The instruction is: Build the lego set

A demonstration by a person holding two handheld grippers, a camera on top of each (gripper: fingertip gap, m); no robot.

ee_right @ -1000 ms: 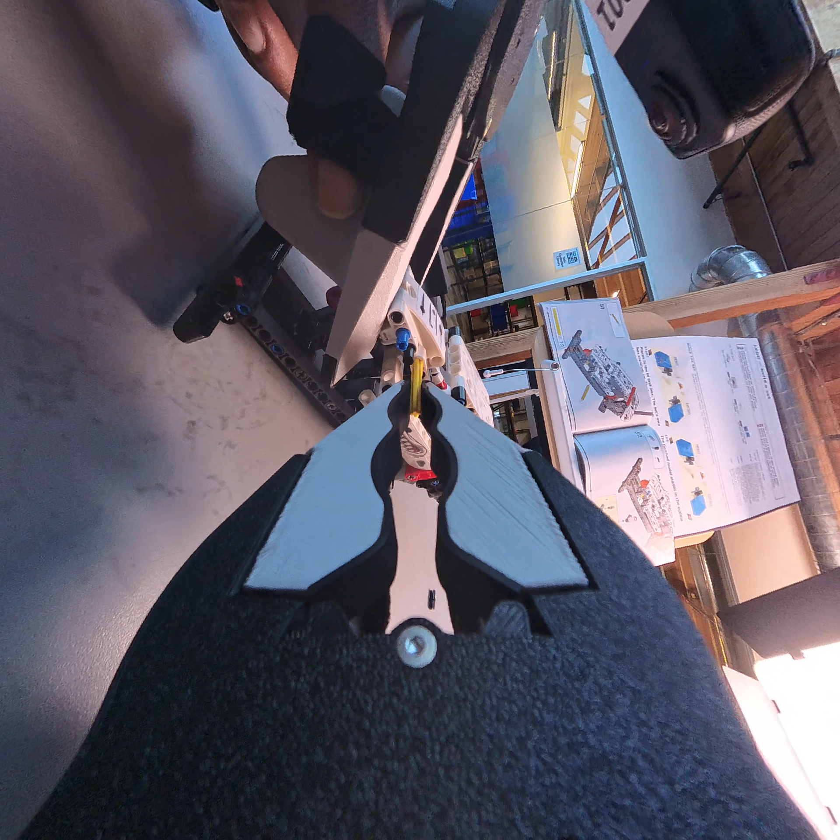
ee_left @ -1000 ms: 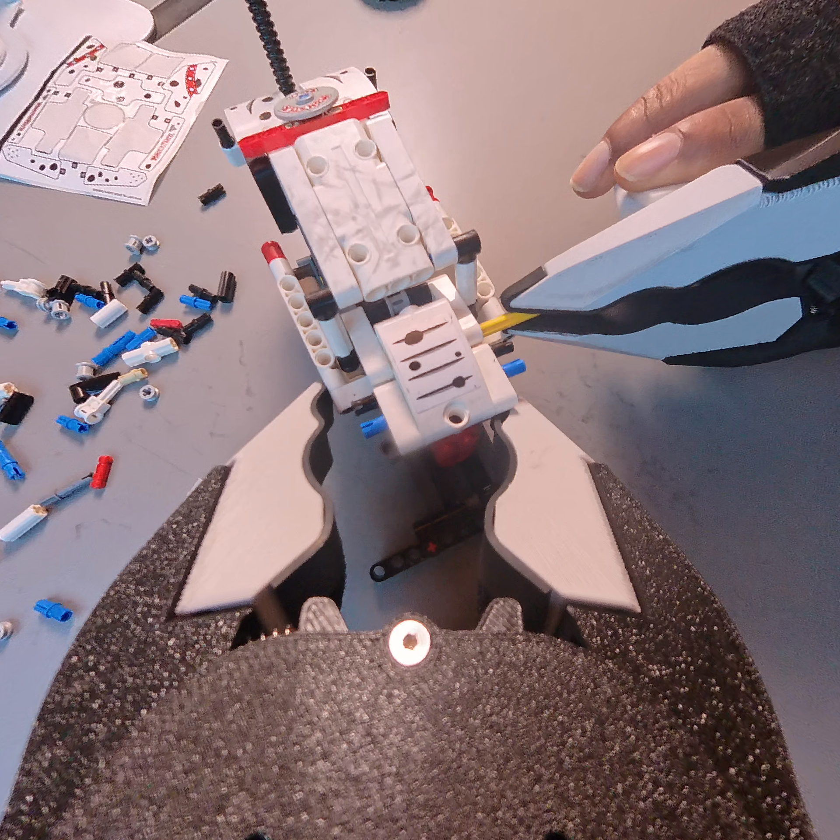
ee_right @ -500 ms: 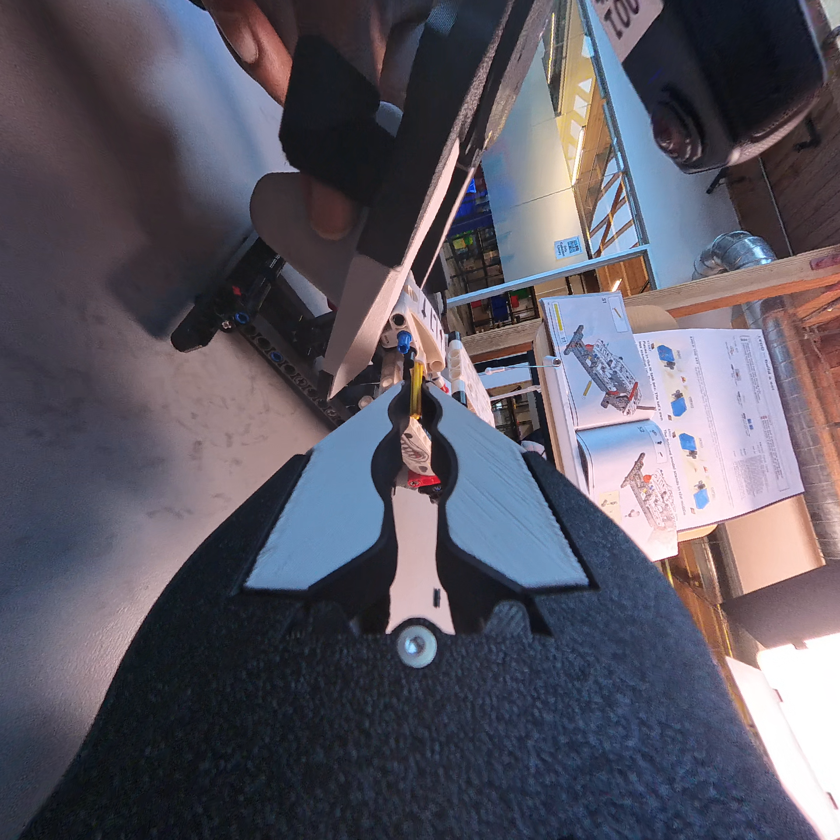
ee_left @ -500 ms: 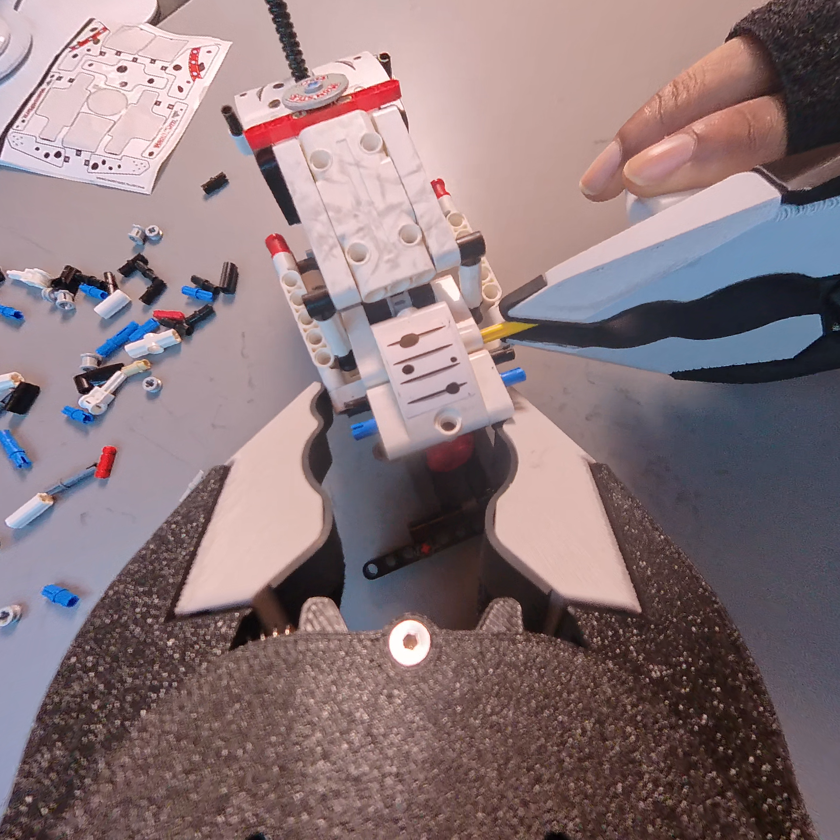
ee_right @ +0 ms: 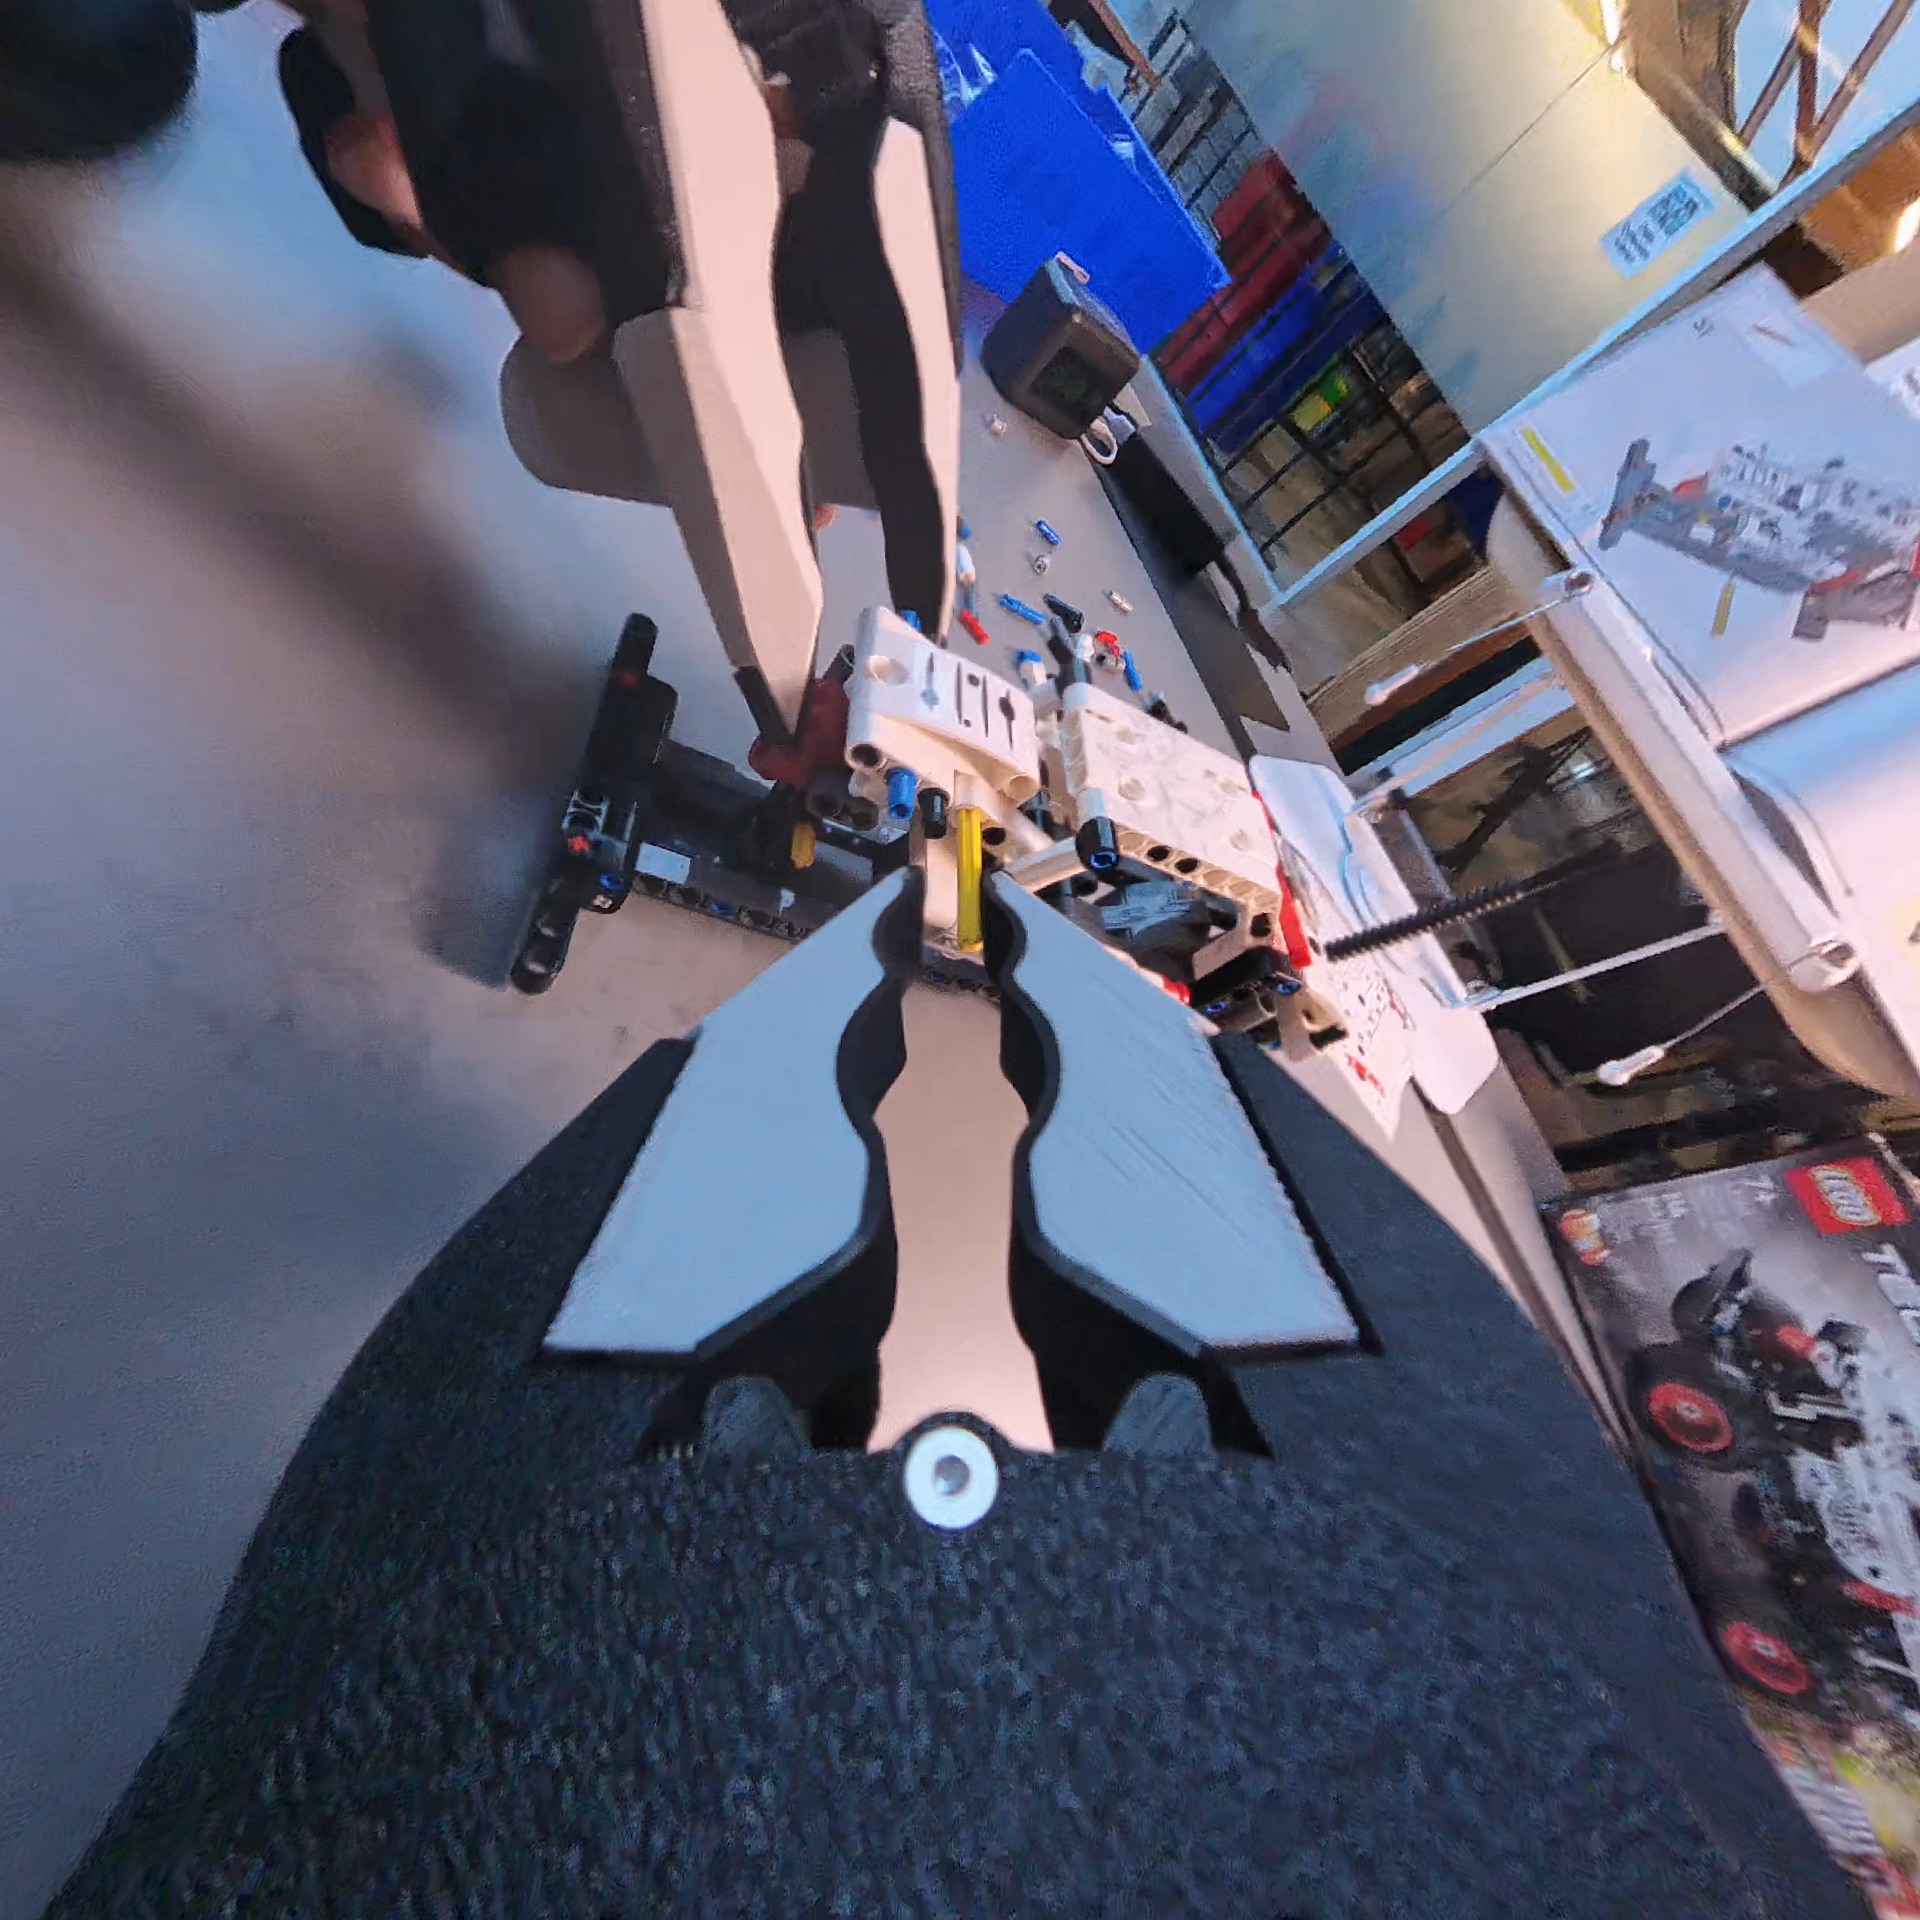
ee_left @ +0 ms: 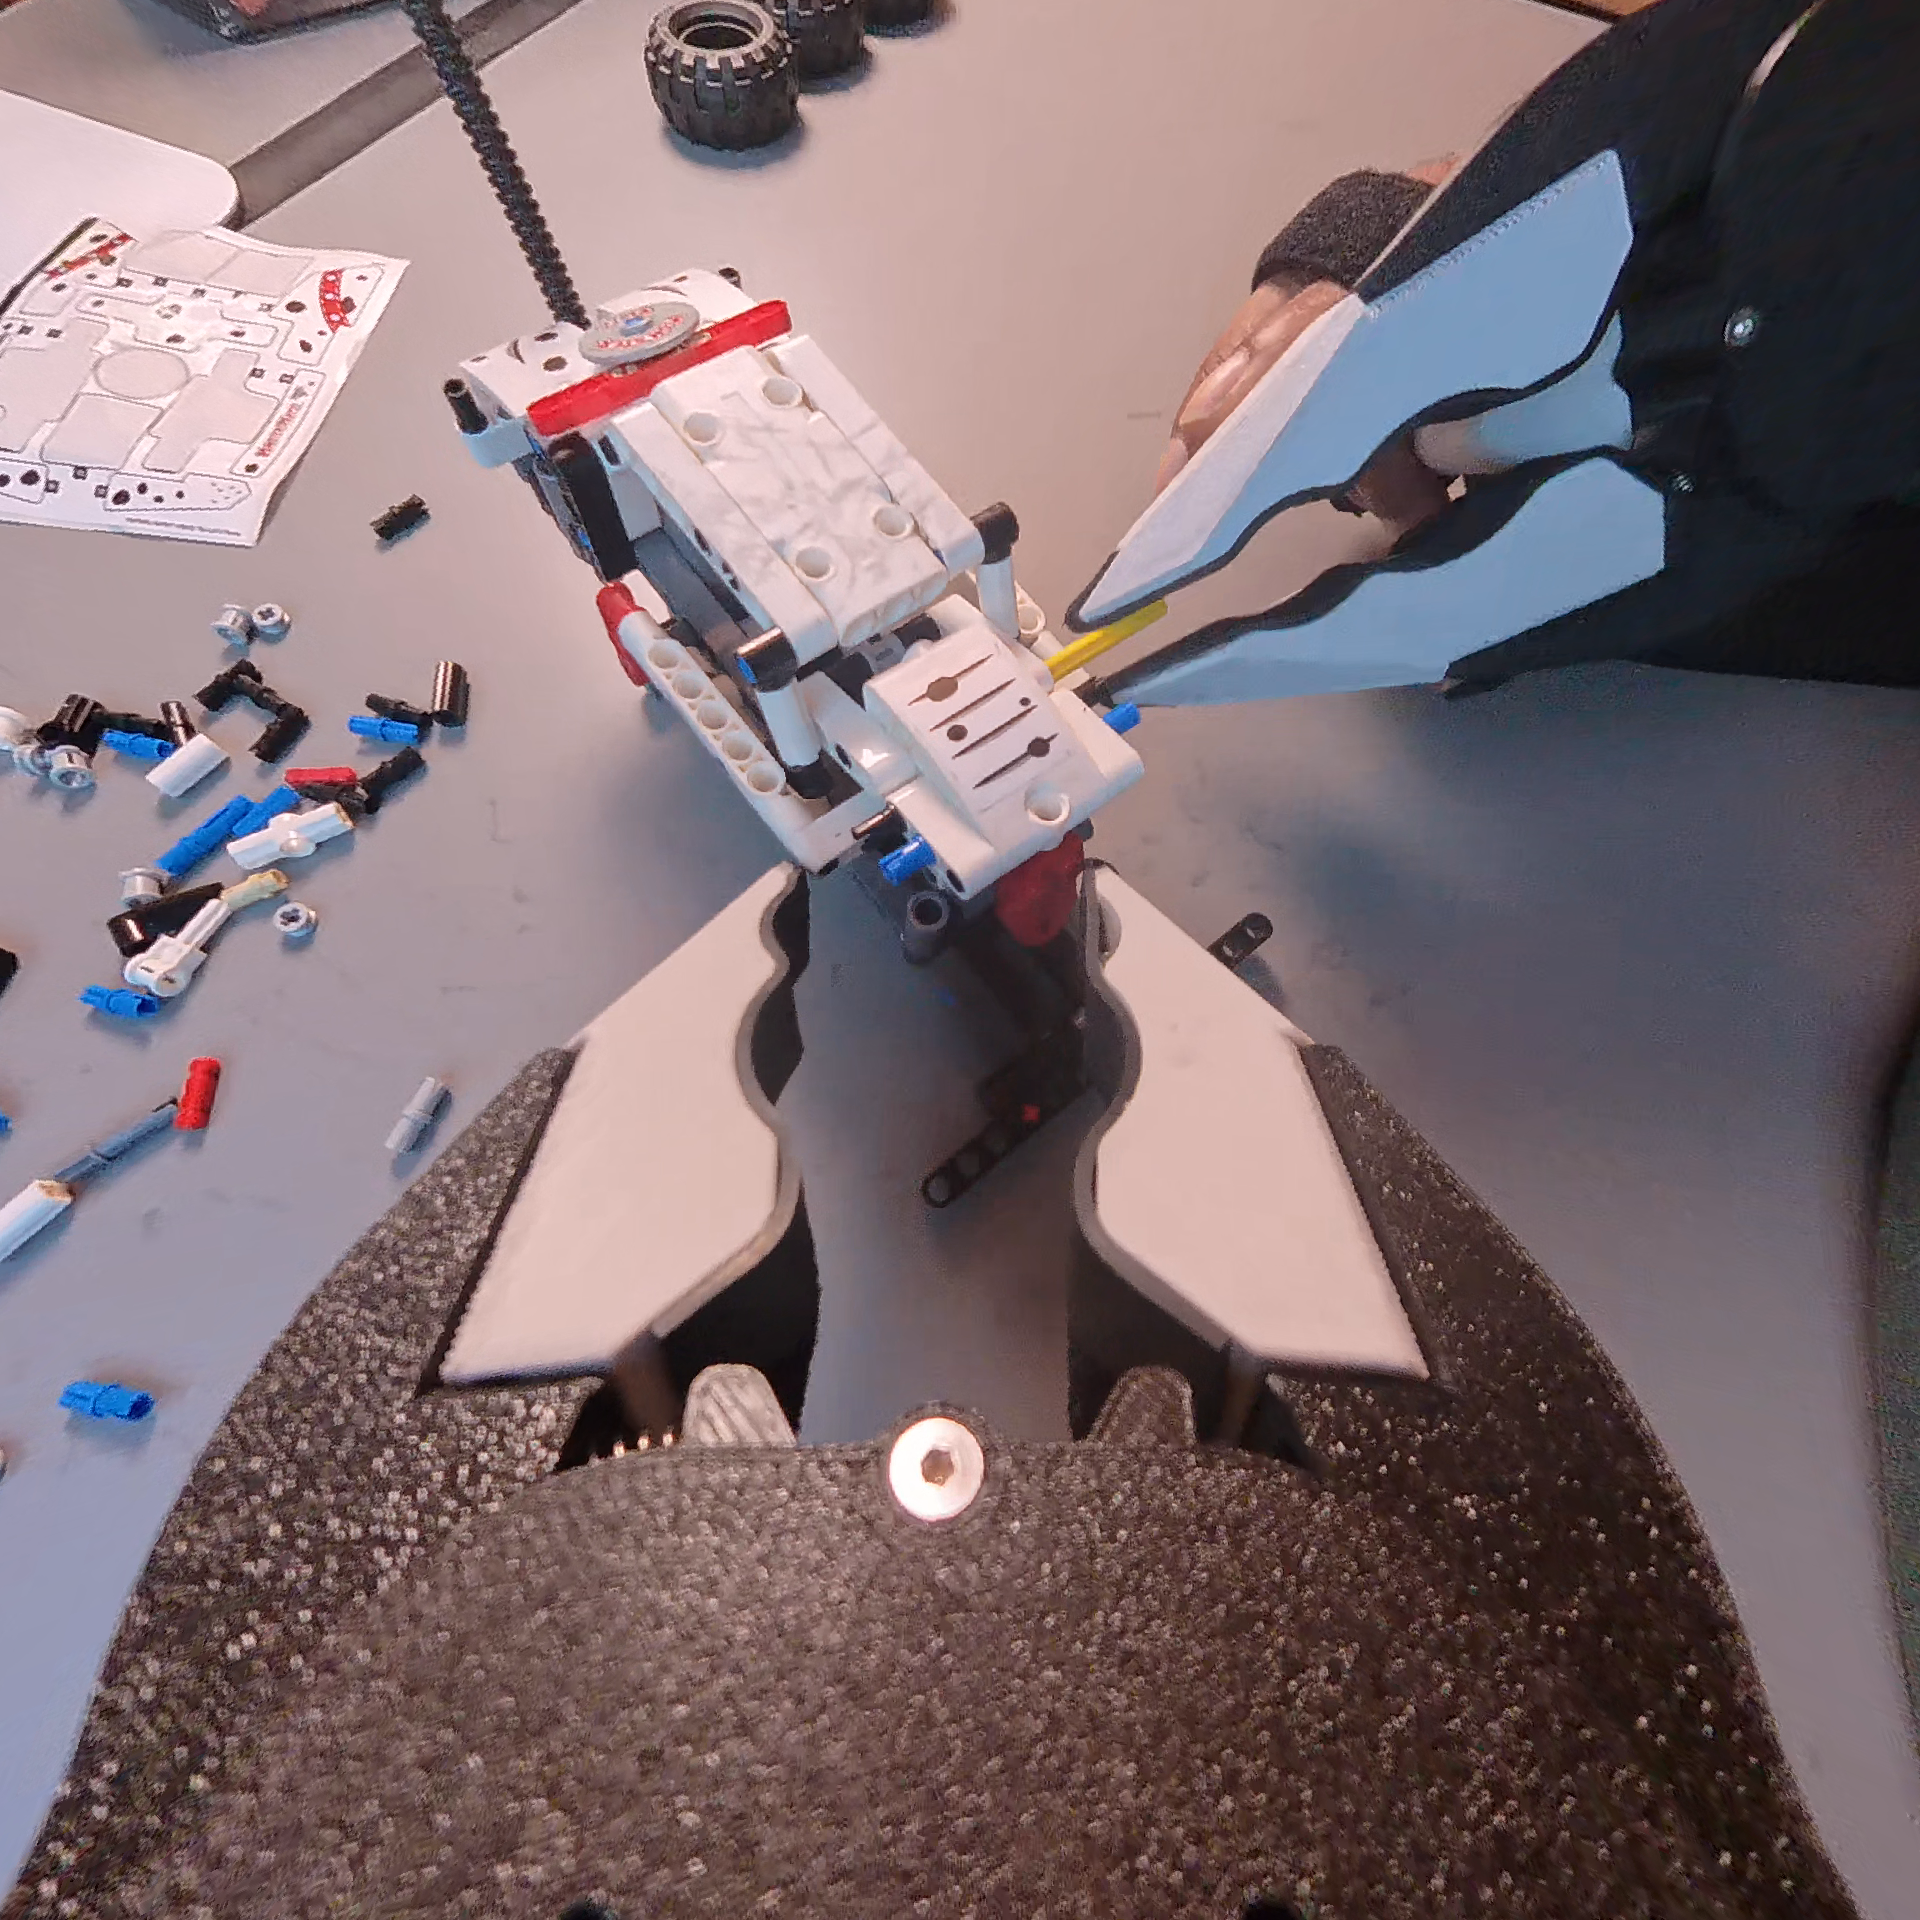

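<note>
My right tongs pinch the yellow axle at the white Lego truck body; my left tongs stand spread around its black chassis on the tabletop.

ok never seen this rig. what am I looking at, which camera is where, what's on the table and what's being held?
No robot arm: a person holds a two-finger grasping tool in each hand, and each tool carries a camera looking along its fingers.

Left wrist view: the left tool, open, straddles the near end of a white lego model on the grey table. The right tool comes in from the right with a yellow rod between its tips, at the model's side.

Right wrist view: the same yellow rod from behind the right tool; whether it is still gripped is unclear.

Also there: loose small parts, a sticker sheet, tyres, and an instruction booklet.
</note>
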